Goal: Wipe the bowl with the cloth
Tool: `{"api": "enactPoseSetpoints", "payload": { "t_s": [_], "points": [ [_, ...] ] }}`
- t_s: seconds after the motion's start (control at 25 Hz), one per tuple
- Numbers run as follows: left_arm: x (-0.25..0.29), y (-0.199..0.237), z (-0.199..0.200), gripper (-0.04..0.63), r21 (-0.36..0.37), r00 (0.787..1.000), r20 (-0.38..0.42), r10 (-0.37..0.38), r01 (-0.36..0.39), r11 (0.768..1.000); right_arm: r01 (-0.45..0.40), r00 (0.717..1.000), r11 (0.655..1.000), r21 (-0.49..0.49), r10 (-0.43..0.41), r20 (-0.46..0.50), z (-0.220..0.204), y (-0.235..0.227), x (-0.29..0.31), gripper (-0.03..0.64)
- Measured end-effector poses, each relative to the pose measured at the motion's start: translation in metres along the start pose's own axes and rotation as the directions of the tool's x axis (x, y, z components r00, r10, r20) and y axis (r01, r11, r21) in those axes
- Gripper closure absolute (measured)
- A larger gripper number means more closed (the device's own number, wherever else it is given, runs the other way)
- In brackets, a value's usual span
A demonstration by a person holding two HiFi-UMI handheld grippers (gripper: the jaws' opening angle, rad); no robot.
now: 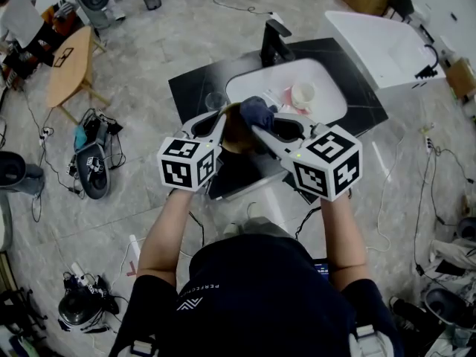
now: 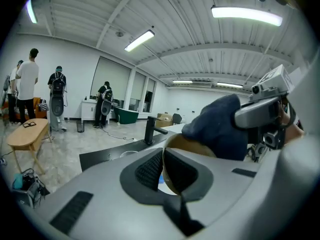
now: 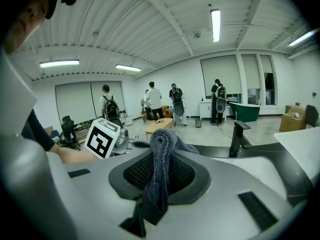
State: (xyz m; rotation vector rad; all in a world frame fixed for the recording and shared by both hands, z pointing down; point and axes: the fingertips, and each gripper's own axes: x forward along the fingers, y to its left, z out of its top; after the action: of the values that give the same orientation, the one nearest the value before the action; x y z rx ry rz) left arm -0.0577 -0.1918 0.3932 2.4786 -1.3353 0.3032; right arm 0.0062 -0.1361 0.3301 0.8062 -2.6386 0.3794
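Observation:
Over the front of the white sink, my left gripper is shut on the rim of a tan bowl, held on edge. In the left gripper view the bowl's rim runs between the jaws of the left gripper. My right gripper is shut on a dark blue cloth, and the cloth presses against the bowl. The cloth bulges over the bowl in the left gripper view. In the right gripper view the cloth stands folded between the jaws of the right gripper.
A black faucet stands at the sink's far rim. Inside the sink lie a white cup and a pink item. A clear glass sits on the black counter. Several people stand across the room by a wooden table.

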Motion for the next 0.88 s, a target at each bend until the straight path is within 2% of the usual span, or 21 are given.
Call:
{"api": "enactPoseSetpoints", "payload": {
  "t_s": [0.12,0.2,0.36,0.56,0.88],
  "points": [
    [-0.002,0.001,0.005,0.577,0.007,1.0,0.015,0.02,-0.02,1.0,-0.083,0.993,0.993,0.078,0.076,0.092,0.016,0.013,-0.005,0.535],
    [-0.003,0.001,0.011,0.578,0.025,0.999,0.032,0.033,-0.034,0.999,-0.113,0.987,0.984,0.139,0.095,0.132,0.021,0.014,-0.003,0.535],
    [-0.004,-0.005,0.021,0.577,0.097,0.997,0.062,0.05,-0.056,0.994,-0.048,0.997,0.976,0.214,0.032,0.076,0.0,-0.006,0.011,0.534],
    [-0.007,-0.025,0.026,0.577,0.156,0.998,0.061,0.004,-0.013,0.988,0.052,0.999,0.964,0.261,-0.053,-0.001,-0.025,-0.022,0.028,0.535],
    [-0.006,-0.043,0.028,0.575,0.293,0.999,0.046,-0.002,-0.011,0.956,0.135,0.988,0.97,0.201,-0.115,-0.104,-0.04,-0.027,0.039,0.534]
  ]
}}
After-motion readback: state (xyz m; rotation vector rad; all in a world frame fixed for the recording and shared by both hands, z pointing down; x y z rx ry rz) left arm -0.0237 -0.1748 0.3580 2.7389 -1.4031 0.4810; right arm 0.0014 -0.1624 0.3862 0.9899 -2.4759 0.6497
